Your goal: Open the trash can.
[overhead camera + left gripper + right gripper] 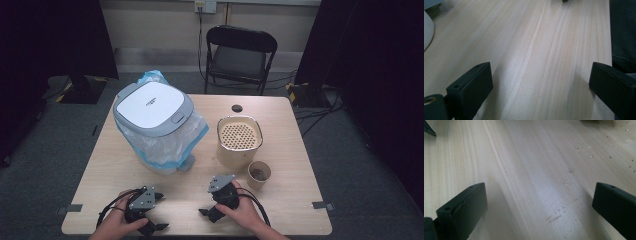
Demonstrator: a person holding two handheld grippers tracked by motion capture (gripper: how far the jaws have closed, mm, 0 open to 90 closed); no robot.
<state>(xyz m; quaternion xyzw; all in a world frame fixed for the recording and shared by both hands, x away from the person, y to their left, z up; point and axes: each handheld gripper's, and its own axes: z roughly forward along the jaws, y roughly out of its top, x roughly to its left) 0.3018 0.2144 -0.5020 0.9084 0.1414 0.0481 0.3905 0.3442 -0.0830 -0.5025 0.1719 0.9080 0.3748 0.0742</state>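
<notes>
Both tools, left (159, 211) and right (206, 201), gape empty; bin lid (152, 106) logo unreadable.

no legible text in these pictures

the one mark that looks like writing is a small dark logo or word printed near the middle of the white lid (151, 103) of the bin (172, 150) on the table's left half, seen in the high view; it is too small and blurred to make out a single letter. the beige container with the perforated top (239, 135) and the paper cup (259, 174) beside it carry no print that can be read from here. the two gripper views look along bare wood grain of the table (531, 50), which bears no label, number or sign.
</notes>
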